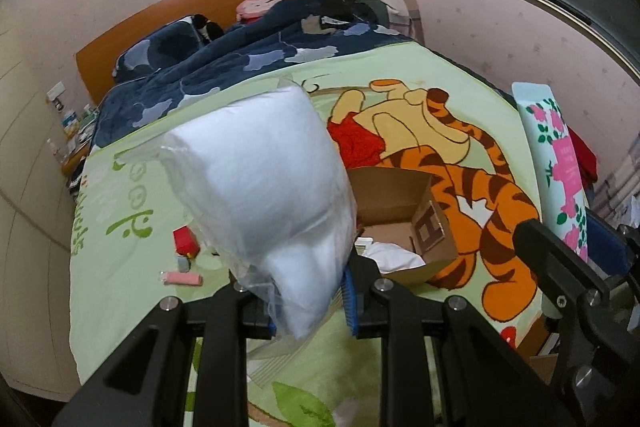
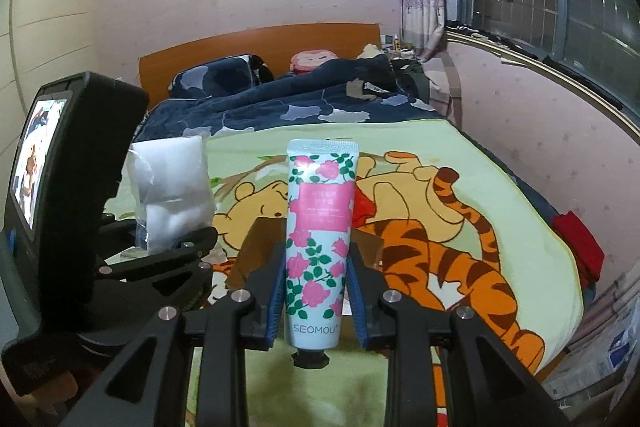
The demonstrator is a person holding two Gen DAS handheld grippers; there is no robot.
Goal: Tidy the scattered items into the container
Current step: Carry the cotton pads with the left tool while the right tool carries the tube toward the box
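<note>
Cardboard box point(image 1: 404, 215) sits open on the blanket point(image 1: 120, 227), a white cloth point(image 1: 390, 253) already inside it. By my reading the tidying is midway: two items are lifted, none of them over the box yet. Left gripper point(image 1: 310, 301) is clamped on a bag of cotton point(image 1: 272, 187), held up just left of the box. Right gripper point(image 2: 316, 301) is clamped on a rose-print tube point(image 2: 318, 239), right of the box. Left of the box, a red block point(image 1: 186, 241) and pink stick point(image 1: 182, 279) lie unpicked.
</note>
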